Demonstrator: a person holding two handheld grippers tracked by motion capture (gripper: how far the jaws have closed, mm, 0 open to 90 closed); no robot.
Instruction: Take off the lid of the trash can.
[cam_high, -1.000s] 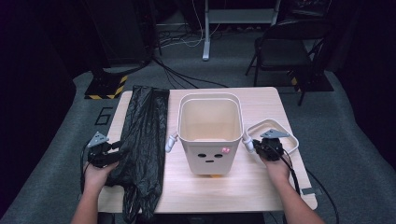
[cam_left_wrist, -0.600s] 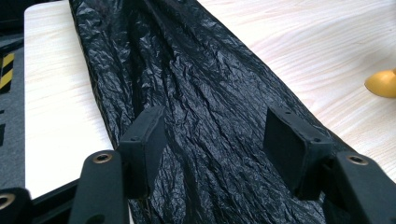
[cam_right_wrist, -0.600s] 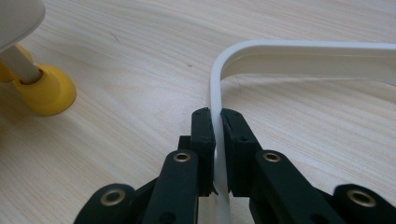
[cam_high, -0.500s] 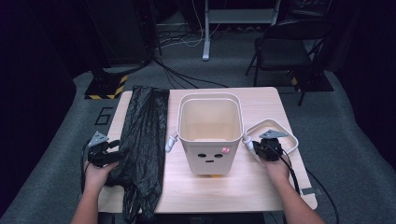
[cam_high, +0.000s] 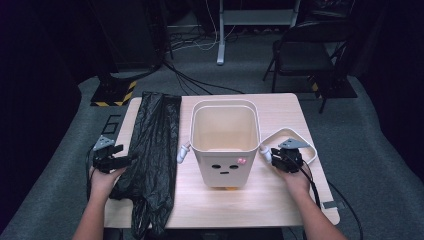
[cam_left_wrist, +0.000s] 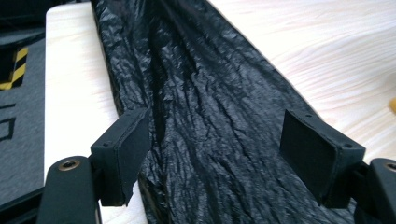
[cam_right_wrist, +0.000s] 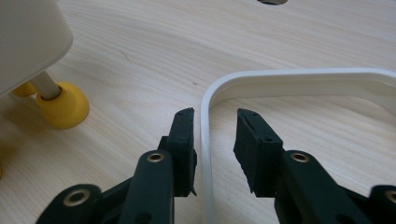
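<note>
The left gripper has just been opening its jaws, which now stand wide with the black bag lying loose between them along the bench's left edge. At the right edge, the right gripper straddles the white ring's rim, its jaws having just parted, the left pad almost against the rim, the right one clear.
</note>
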